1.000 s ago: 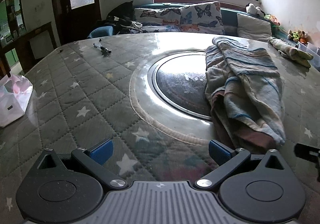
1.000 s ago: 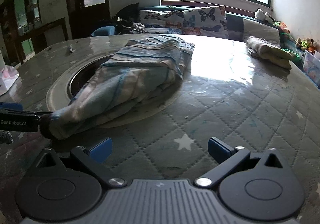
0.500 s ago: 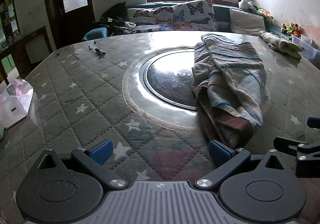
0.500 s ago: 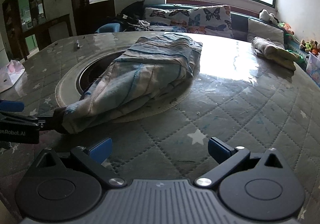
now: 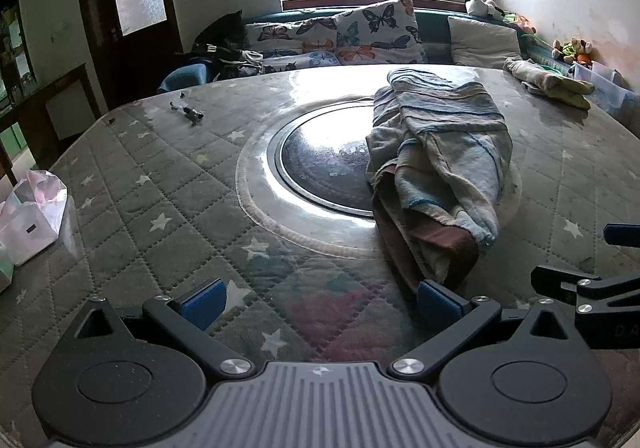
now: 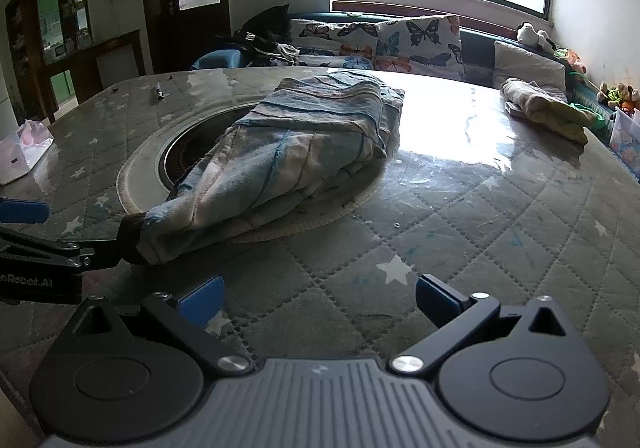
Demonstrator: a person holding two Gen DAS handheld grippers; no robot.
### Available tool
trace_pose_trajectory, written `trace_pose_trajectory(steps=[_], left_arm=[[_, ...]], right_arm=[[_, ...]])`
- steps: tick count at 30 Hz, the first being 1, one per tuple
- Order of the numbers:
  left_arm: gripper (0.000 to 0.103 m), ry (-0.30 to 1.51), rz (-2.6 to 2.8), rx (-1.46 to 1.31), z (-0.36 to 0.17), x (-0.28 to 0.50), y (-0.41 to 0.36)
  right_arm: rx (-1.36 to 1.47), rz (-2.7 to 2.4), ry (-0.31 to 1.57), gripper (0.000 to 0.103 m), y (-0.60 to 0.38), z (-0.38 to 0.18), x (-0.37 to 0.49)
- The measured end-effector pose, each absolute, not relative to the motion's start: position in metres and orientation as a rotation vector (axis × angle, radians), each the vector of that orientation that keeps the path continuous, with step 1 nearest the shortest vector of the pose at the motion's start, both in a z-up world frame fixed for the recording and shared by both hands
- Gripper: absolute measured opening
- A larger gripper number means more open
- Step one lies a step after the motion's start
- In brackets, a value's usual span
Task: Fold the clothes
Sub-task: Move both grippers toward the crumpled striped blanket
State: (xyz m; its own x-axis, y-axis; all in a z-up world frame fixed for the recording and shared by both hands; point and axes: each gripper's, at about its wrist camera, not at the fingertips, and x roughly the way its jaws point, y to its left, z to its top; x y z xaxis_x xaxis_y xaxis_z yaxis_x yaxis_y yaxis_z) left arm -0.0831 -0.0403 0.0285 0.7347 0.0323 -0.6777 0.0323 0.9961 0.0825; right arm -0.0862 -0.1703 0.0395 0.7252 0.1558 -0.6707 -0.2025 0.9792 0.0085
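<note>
The striped garment (image 5: 440, 164) lay bunched and loosely folded on the tabletop (image 5: 160, 184), its body overlapping the right side of the dark round inset (image 5: 324, 160) at the centre. It showed pale blue and cream stripes with a brown cuff (image 5: 448, 244) at the near end.

The left hand-held gripper (image 5: 322, 298) was released, its 2 blue pads spread wide above the quilted, star-patterned cover. Its right pad (image 5: 434, 296) sat just beside the brown cuff; whether it touched the cloth could not be told. In the right wrist view, this same gripper's dark finger reached in from the left edge up to the cuff (image 6: 130, 236).

The right hand-held gripper (image 6: 320, 298) was also released, jaws wide apart, hovering over bare tabletop near the garment's (image 6: 296, 152) low end and gripping nothing.

A 2nd folded cloth (image 6: 548, 108) rested near the far right edge of the tabletop, well apart from the striped garment. A marker pen (image 5: 188, 113) lay at the far left side. A pink and white bag (image 5: 32, 216) stood beyond the left edge. Butterfly-print cushions (image 5: 360, 32) lined the bench under the window.
</note>
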Motion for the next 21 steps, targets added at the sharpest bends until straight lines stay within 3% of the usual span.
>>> trace_pose_trajectory(steps=[21], left_arm=[[0.103,0.750,-0.008,0.109,0.030,-0.086,-0.045]], right_arm=[[-0.088,0.235,0.724,0.103,-0.205,0.040,-0.079]])
